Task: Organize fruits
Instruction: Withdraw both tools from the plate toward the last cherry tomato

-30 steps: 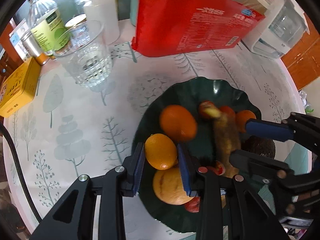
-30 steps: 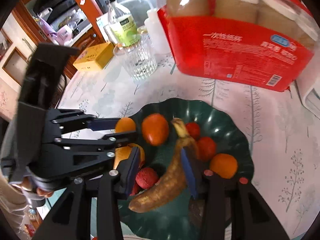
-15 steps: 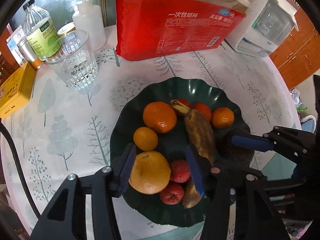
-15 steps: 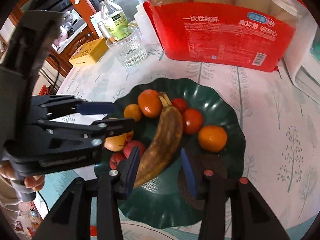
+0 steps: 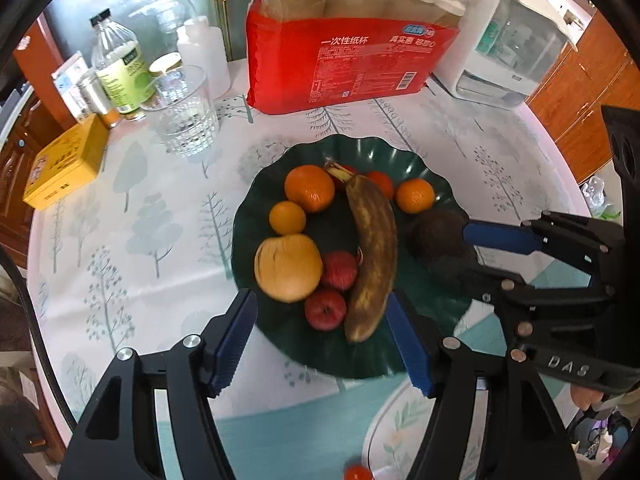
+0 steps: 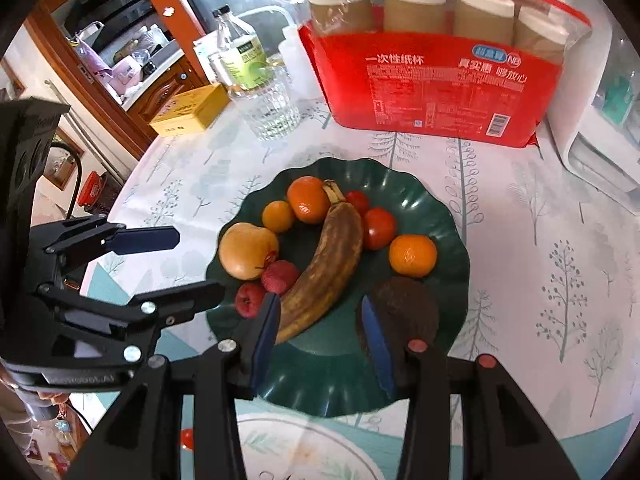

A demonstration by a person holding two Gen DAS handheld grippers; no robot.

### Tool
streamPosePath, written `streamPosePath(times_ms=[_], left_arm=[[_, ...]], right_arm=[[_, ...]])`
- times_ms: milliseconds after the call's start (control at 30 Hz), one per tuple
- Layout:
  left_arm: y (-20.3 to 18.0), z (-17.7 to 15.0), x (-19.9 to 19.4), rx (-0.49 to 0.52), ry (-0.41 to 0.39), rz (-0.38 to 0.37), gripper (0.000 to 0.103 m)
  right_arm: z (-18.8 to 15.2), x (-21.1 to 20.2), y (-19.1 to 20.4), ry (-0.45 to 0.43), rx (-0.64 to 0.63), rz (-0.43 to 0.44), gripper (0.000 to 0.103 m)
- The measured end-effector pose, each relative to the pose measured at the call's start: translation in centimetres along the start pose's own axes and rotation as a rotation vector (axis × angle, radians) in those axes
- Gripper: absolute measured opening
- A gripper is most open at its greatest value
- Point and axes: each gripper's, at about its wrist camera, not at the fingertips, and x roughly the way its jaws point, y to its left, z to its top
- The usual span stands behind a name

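A dark green plate [image 5: 280, 322] [image 6: 424, 208] holds a browned banana [image 5: 374, 252] [image 6: 328, 264], several oranges [image 5: 309, 188], a yellow pear-like fruit [image 5: 288, 266], two small red fruits [image 5: 326, 309], tomatoes [image 6: 378, 227] and a dark avocado [image 5: 436, 232] [image 6: 404, 304]. My left gripper [image 5: 320, 340] is open and empty, above the plate's near edge. My right gripper [image 6: 320, 338] is open and empty, over the plate's near side, by the banana's end and the avocado. Each gripper shows in the other's view.
A red paper-cup pack [image 5: 352, 64], a glass [image 5: 186, 116], bottles [image 5: 120, 68], a yellow box [image 5: 66, 162] and a white appliance [image 5: 516, 48] stand behind the plate. A white patterned plate [image 6: 304, 452] with a small red fruit [image 5: 357, 473] lies near the table's front edge.
Both grippers have pulled back and up from the plate. The left gripper has let go of an orange and the right has let go of the banana; both now lie on the plate.
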Motion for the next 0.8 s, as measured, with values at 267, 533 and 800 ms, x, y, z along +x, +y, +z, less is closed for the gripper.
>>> streamPosePath(times_ms=[267,533,800], left_arm=[[-1.5,-3.5,-4.4,-0.025,-0.028,0.048,0.071],[-3.4,-7.3,-7.6,-0.045,-0.055,0.087,0.071],[-4.3,-10.3,-10.5,-0.077,-0.078,0.115,0.071]], right_arm=[[-2.4,-3.5,1.7,-0.036,-0.017,0.039,0.043],[-5.3,-6.0,3.2,-0.033,-0.017,0.092,0.043],[-7.6,-8.0,5.1,-0.017,-0.051,0.154,0.043]])
